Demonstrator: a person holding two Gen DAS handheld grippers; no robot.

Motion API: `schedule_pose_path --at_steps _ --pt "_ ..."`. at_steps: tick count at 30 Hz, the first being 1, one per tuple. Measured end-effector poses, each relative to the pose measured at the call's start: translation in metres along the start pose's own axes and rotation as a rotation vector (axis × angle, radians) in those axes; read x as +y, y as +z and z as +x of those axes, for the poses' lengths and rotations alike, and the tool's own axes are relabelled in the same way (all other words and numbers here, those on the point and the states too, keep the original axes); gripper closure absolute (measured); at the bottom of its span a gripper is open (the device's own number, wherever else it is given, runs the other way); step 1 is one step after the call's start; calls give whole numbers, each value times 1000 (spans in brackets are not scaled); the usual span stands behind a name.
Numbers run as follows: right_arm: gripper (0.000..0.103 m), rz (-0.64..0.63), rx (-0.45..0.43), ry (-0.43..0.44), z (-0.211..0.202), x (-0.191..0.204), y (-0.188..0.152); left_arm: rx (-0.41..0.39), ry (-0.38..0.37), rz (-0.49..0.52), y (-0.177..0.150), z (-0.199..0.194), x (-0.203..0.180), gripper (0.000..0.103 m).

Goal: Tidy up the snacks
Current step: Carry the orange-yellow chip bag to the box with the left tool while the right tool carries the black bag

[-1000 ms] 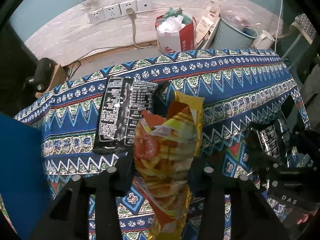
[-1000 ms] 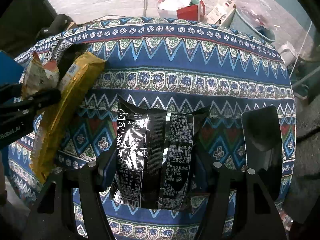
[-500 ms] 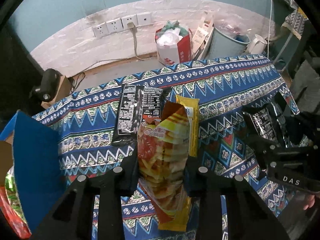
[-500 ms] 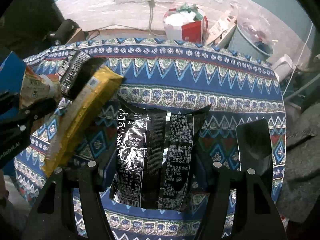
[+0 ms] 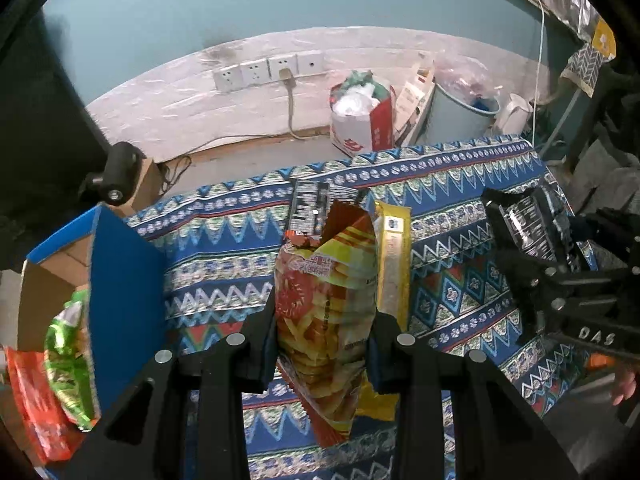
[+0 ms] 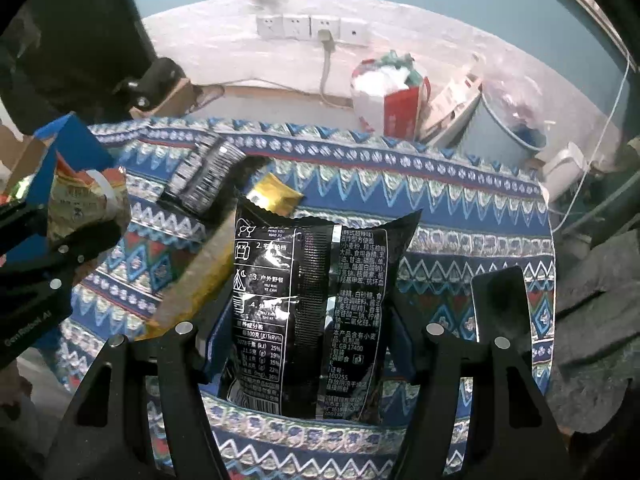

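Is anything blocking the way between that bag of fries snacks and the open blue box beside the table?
Nothing visible does. The left gripper holds the fries bag above the patterned cloth; only bare cloth lies between it and the blue box, whose raised flap faces the bag.

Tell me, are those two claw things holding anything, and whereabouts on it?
Yes. The left gripper pinches the red-and-yellow chip bag across its lower middle. The right gripper clamps the black snack packet by its side edges, low down.
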State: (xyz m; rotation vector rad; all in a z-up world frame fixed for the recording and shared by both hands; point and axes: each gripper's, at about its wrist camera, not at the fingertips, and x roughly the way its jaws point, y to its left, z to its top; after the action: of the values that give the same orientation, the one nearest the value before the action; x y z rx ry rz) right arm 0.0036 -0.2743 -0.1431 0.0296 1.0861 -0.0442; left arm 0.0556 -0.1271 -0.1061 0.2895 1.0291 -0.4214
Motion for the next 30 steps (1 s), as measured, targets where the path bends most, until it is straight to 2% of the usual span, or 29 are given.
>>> schedule_pose_path --at_steps 7,12,19,30 --pt "38 -23 -59 25 -24 23 12 -22 17 -36 -8 -23 23 68" --pt "38 -50 -89 46 -37 44 20 -70 45 -49 -13 -45 39 68" --pt "38 -91 -106 91 -43 78 29 -112 75 -70 -19 -68 63 68" --pt "38 -170 -110 152 -41 140 45 -134 101 -173 -41 -86 119 68"
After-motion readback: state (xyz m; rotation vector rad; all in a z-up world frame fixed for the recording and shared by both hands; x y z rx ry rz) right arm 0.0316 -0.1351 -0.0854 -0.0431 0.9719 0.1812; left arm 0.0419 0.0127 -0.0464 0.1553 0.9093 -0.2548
